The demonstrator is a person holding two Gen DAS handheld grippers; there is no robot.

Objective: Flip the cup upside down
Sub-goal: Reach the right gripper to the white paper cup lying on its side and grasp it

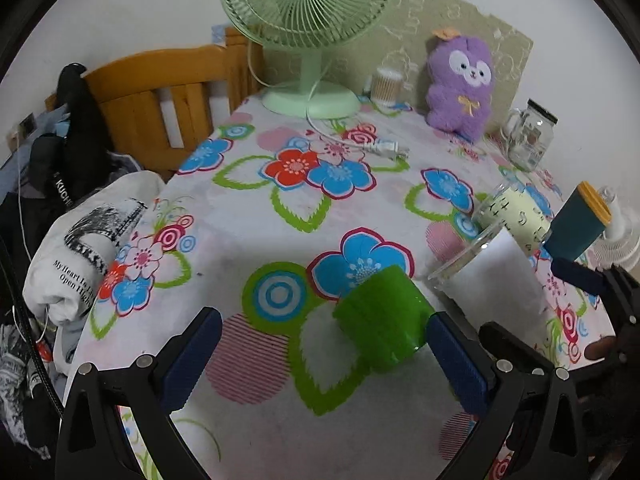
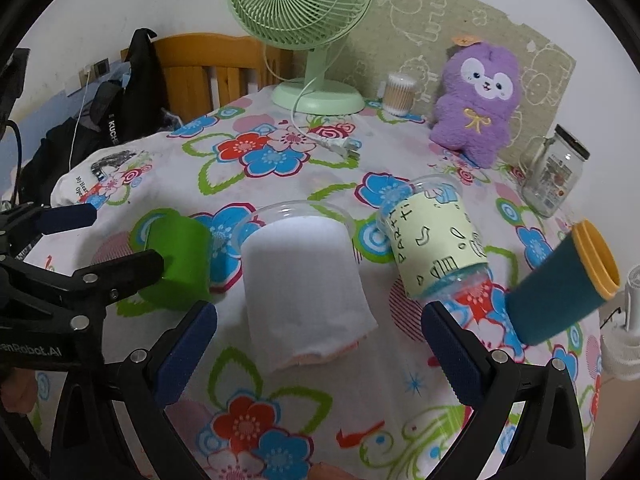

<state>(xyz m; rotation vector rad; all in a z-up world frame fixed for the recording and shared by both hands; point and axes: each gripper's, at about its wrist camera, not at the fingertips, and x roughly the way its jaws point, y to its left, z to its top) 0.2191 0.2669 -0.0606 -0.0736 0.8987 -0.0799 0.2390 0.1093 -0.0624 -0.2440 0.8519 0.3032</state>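
Left wrist view shows your left gripper (image 1: 324, 356) spread wide and holding nothing, with the green cup (image 1: 382, 318) between its fingers but crowded against the right-hand pad; whether that pad touches the cup wall, you cannot tell. The cup looks to stand mouth-down on the floral tablecloth (image 1: 248, 216), slightly tilted in this lens. Your right gripper (image 2: 318, 350) is likewise wide and empty, straddling the near end of the clear cup with a white sleeve (image 2: 304, 280), which lies on its side, rim pointing away from you.

Further right lie the clear cup with a pale yellow printed sleeve (image 2: 434, 236) and the dark teal cup with a yellow rim (image 2: 560, 284), both on their sides. At the back stand the green desk fan (image 2: 316, 36), a purple plush toy (image 2: 480, 104) and a glass jar mug (image 2: 554, 176).

By my reading, the green cup is finished and the white-sleeved one is next, at the approach stage. You would need to ease the right gripper forward, close across the sleeve, then lift and roll your wrist so the rim comes down onto the cloth. Watch that thin plastic wall; it may buckle under a hard squeeze.
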